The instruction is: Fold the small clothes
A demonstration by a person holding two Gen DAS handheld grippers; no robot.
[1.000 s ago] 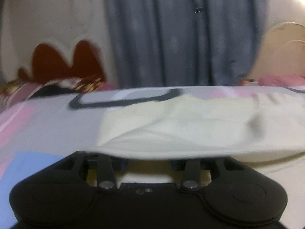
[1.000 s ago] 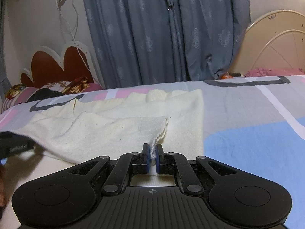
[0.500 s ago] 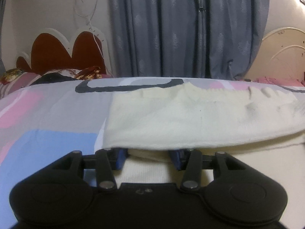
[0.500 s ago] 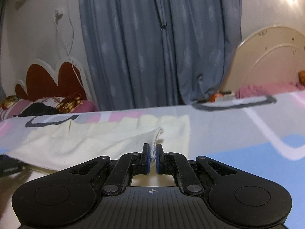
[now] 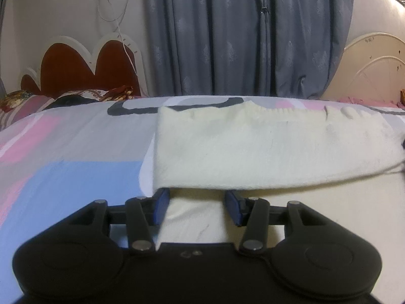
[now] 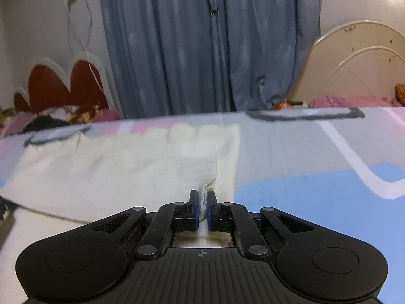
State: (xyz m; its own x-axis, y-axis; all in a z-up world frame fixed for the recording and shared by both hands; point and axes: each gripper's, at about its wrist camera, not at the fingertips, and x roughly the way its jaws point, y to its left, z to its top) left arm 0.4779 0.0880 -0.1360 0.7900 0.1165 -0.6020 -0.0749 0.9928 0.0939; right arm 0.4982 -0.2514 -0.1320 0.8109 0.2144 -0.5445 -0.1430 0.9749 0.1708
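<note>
Blue-grey curtains (image 5: 243, 33) hang behind a bed whose sheet (image 5: 63, 157) is printed in grey, pink and pale blue blocks, with a red scalloped headboard (image 5: 83, 68) at the upper left of both views and a cream arched bed frame (image 6: 354, 68) at the upper right. On the sheet lies the cream knitted garment (image 5: 265, 149), folded over on itself so that its upper layer ends in a long edge running across the middle of the left wrist view. The left tongs (image 5: 196, 206) sit just under that edge; their blue pads have just been opening and now stand spread apart over the lower layer of knit, pressing on nothing. To the left of the garment's straight left side in this view, the sheet lies flat toward the frame's edge. In the right wrist view the right tongs (image 6: 201, 209) are pressed together, pinching a bunched corner of the cream knitted garment (image 6: 121, 172) between the blue pads. The cloth spreads away to the left from there, while to the right of its straight right side the blue and grey sheet (image 6: 316, 190) runs flat toward the frame's right edge.
</note>
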